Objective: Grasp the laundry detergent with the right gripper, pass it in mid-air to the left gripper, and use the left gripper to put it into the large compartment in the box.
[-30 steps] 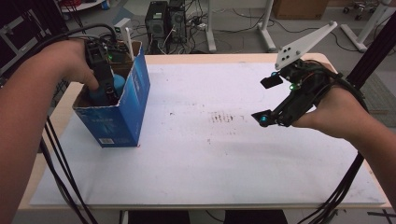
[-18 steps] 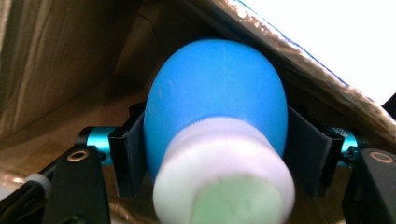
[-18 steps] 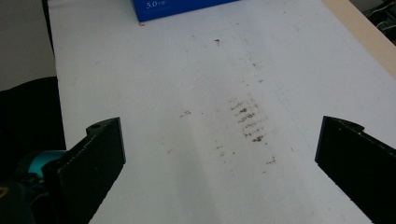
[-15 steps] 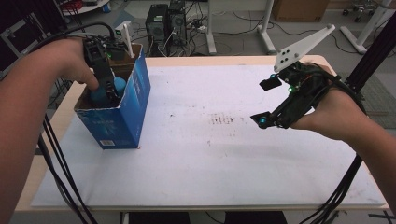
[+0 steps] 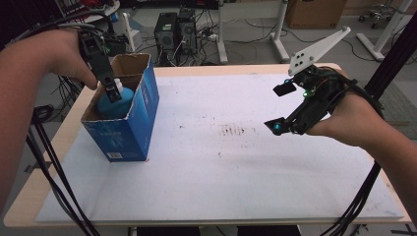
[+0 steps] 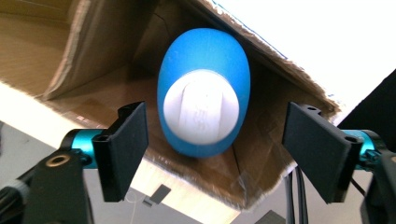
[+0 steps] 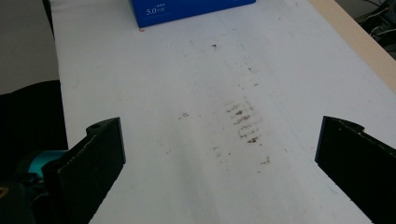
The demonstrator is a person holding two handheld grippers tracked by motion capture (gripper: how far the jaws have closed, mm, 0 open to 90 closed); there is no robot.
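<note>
Blue plastic bottle with a white cap [image 6: 203, 93] stands inside the blue cardboard box [image 5: 133, 120] at the desk's [image 5: 216, 182] left edge. Our left gripper [image 5: 112, 91] hovers over it, jaws just opened and clear of the cap, so we judge the drop-off done. Our right gripper [image 5: 279, 107] waits released above bare desk. Next we should lift the left hand clear of the box walls.
</note>
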